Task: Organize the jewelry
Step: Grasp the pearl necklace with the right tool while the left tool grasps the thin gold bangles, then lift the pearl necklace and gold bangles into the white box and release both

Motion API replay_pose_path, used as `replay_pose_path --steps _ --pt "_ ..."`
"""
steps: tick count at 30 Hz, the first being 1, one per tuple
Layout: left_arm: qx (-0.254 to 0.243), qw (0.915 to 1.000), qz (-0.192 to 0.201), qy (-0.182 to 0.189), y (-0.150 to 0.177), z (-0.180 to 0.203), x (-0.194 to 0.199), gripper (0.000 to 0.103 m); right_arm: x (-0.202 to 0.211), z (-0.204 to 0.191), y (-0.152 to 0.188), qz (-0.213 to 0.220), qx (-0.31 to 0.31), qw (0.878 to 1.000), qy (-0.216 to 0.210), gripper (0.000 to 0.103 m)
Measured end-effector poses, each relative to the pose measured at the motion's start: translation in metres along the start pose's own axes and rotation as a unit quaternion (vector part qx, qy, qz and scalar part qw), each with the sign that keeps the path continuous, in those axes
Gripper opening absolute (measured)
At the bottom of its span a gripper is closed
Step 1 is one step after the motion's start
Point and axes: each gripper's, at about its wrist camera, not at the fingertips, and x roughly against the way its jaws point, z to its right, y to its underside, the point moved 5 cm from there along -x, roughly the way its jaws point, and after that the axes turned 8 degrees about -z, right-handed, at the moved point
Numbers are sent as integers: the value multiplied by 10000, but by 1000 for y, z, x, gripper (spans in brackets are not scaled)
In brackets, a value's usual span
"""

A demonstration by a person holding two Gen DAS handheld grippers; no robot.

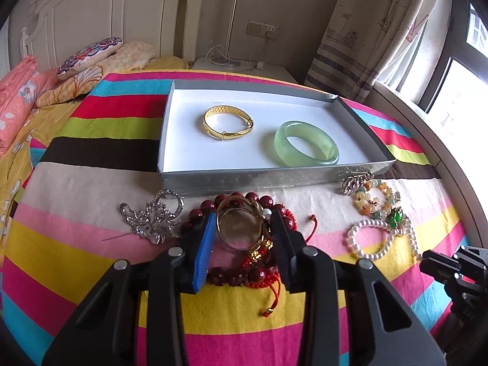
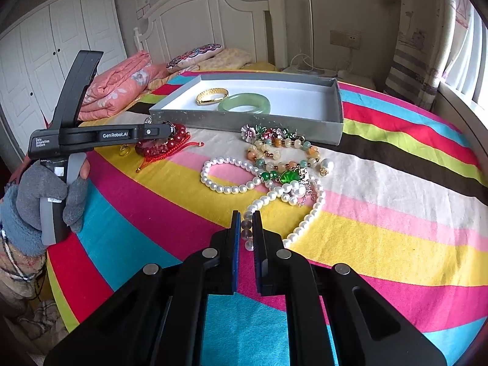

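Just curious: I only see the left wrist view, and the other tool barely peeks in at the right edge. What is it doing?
Observer: The right gripper hangs over a clear bead strand, jaws almost together. I cannot tell whether it is gripping.
Operator: Who holds my tool?
Observer: A left hand in a grey glove holds the left gripper by its handle.
Operator: Is there anything by the red beads that I miss?
Observer: A small gold piece, perhaps a ring, lies on the yellow stripe left of the red beads.

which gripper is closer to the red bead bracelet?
Left. The left gripper has its fingers astride a gold bangle atop the red bead bracelet; the right gripper is over by the pearls.
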Motion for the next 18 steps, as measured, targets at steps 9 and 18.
replay_pose_path --steps 9,18 --pt "-180 9987 470 124 -9 14 46 36 29 6 -19 568 -286 9973 -360 8" --pt "-389 9957 813 234 -23 34 83 36 89 -3 -78 1311 -2 9912 -158 8"
